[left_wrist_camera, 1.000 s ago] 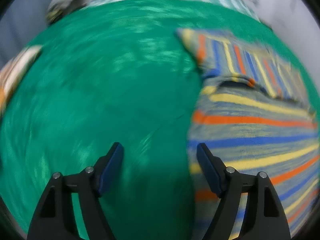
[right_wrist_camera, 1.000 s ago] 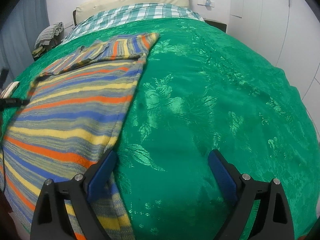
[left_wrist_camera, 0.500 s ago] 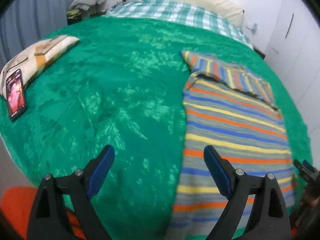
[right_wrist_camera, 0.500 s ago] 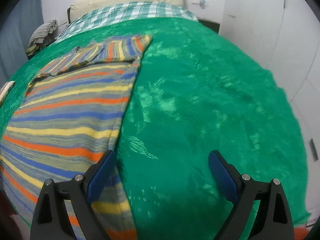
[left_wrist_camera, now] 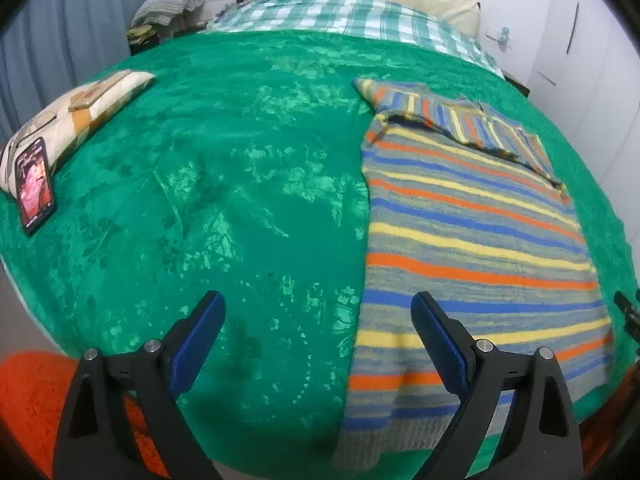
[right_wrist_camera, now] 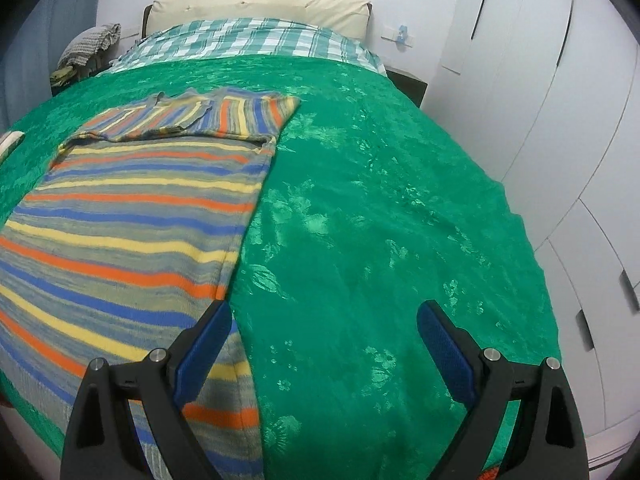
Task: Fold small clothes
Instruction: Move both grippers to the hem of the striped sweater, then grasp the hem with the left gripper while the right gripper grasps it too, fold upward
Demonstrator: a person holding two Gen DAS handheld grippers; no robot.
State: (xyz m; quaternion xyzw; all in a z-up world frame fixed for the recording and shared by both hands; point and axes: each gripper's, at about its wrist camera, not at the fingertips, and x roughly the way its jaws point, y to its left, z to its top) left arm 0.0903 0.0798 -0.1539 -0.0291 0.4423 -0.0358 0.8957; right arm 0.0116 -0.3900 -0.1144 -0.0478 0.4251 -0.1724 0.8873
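A striped knit sweater (left_wrist_camera: 472, 240), with grey, blue, yellow and orange bands, lies flat on the green bedspread (left_wrist_camera: 240, 184). Its sleeves (left_wrist_camera: 452, 116) are folded across the top. My left gripper (left_wrist_camera: 318, 316) hovers over bare bedspread just left of the sweater's lower edge; its jaws are opening and nothing is between them. In the right wrist view the sweater (right_wrist_camera: 132, 216) fills the left side. There my right gripper (right_wrist_camera: 324, 320) stands open over the bedspread (right_wrist_camera: 380, 220), its left finger above the sweater's right edge and nothing held.
A phone (left_wrist_camera: 34, 184) leans on a patterned cushion (left_wrist_camera: 84, 108) at the bed's left side. A checked sheet (left_wrist_camera: 340, 12) and headboard lie beyond. White wardrobe doors (right_wrist_camera: 540, 80) stand to the right. An orange rug (left_wrist_camera: 28, 400) is below the bed's edge.
The left gripper has drawn back and left from the sweater, so the whole bed shows, and its jaws have widened. The right gripper has risen a little, still open.
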